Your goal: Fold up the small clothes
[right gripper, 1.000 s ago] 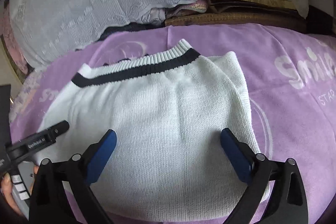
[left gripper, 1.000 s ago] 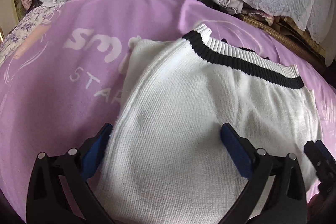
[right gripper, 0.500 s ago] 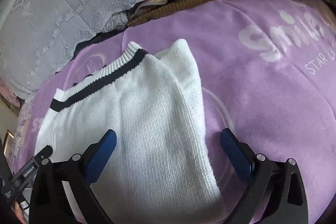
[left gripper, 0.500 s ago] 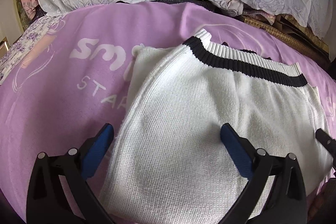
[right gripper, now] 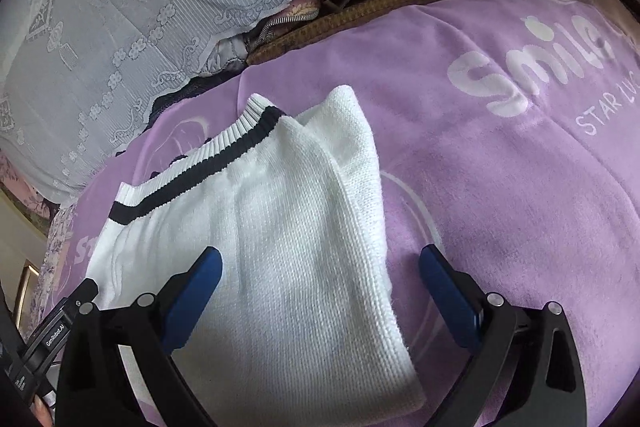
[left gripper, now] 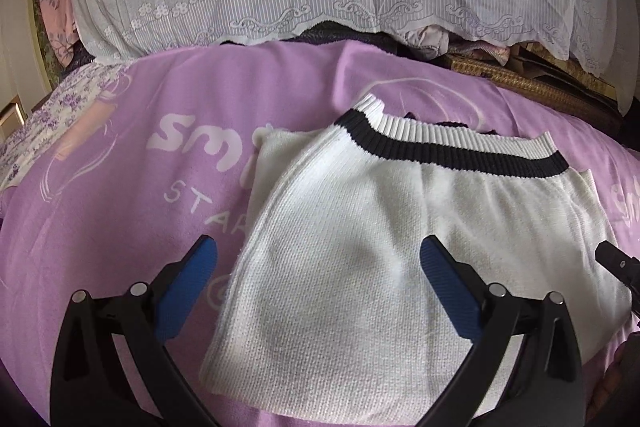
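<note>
White knitted sweater (left gripper: 360, 247) with a black-striped hem lies folded on a purple blanket (left gripper: 120, 187). Over the last second both views have pulled back and outward — left tool (left gripper: 318, 283) and right tool (right gripper: 320, 283) gape apart, empty, probably lining up the next fold.

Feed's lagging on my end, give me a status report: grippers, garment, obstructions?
Left gripper open, empty, over the white sweater. Right gripper open, empty, straddling its side edge. Sweater flat on purple blanket. No obstructions.
</note>
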Demonstrator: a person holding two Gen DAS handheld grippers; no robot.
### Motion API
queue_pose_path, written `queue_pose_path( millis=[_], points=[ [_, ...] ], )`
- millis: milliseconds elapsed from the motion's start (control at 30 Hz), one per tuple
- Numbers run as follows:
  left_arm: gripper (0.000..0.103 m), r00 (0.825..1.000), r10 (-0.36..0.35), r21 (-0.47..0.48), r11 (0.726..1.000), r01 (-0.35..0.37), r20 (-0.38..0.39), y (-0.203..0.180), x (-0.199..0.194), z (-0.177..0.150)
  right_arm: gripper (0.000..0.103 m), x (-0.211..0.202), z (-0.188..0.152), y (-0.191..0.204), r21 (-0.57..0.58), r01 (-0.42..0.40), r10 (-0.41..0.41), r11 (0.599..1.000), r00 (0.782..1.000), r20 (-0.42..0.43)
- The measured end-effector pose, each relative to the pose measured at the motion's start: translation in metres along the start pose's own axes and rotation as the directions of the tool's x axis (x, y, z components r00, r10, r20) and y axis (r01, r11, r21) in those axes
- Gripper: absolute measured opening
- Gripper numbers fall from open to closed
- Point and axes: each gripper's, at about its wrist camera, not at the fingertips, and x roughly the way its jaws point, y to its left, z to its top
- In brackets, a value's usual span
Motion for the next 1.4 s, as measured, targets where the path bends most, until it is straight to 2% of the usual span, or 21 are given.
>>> queue_pose_path(
  millis=[367, 700, 933, 1067, 1200, 1400],
  points=[
    [0.099, 0.999, -0.013, 0.026, 1.000, 0.011, 0.042, -0.007, -0.016, 0.004, 0.099, -0.033, -0.022, -0.014, 0.029, -0.025, 0.024, 0.999, 1.000, 0.020],
    [0.099, 0.999, -0.038, 0.057, 0.998, 0.036, 0.026, -0.019, -0.016, 0.006, 0.099, -0.061, -0.048, -0.020, 0.026, -0.042, 0.042, 0.999, 0.999, 0.021],
    [0.099, 0.995, -0.094, 0.062, 0.994, 0.095, -0.021, -0.041, -0.005, 0.013, 0.100, -0.055, -0.046, -0.022, 0.033, -0.054, 0.054, 0.998, 0.998, 0.014],
    [0.099, 0.996, -0.073, 0.106, 0.991, 0.078, -0.051, -0.062, 0.012, 0.015, 0.100, -0.055, -0.045, -0.024, 0.046, -0.070, 0.069, 0.997, 0.997, 0.018],
    [0.099, 0.991, -0.069, 0.122, 0.989, 0.084, -0.119, -0.069, 0.036, 0.007, 0.100, -0.054, -0.042, -0.025, 0.056, -0.080, 0.079, 0.995, 0.997, 0.017],
    [0.099, 0.992, -0.076, 0.123, 0.988, 0.088, -0.097, -0.069, 0.033, 0.004, 0.099, -0.036, -0.022, -0.031, 0.119, -0.114, 0.113, 0.986, 0.993, 0.020]
  ],
)
